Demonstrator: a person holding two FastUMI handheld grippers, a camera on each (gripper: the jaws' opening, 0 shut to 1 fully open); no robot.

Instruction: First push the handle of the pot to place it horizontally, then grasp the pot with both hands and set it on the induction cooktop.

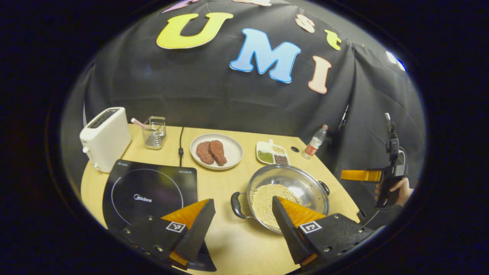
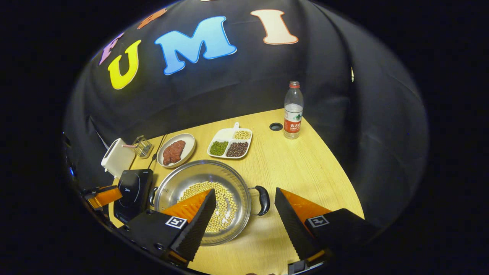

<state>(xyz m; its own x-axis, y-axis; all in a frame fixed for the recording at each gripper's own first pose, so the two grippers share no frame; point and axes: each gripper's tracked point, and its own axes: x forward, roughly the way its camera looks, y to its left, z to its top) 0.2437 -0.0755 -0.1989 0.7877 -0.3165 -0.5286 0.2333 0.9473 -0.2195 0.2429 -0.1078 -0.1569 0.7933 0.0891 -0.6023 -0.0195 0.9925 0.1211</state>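
Note:
A steel pot [image 1: 294, 179] holding pale beans stands on the wooden table, to the right of the black induction cooktop [image 1: 149, 191]. It has a black handle on each side. My left gripper [image 1: 243, 201] hovers open above the pot's left handle [image 1: 236, 206], touching nothing. In the right gripper view the pot [image 2: 191, 175] lies at centre left, with the cooktop [image 2: 133, 189] beyond it. My right gripper [image 2: 245, 192] is open, its fingers straddling the pot's right handle [image 2: 263, 199] from above. The right gripper [image 1: 361, 175], held in a hand [image 1: 401, 189], also shows past the table's right edge.
A white toaster [image 1: 105, 137] and a glass container [image 1: 154, 133] stand behind the cooktop. A plate of meat [image 1: 216, 151], a divided dish of beans [image 1: 272, 154] and a water bottle [image 2: 293, 110] line the back. The table's edge runs close on the right.

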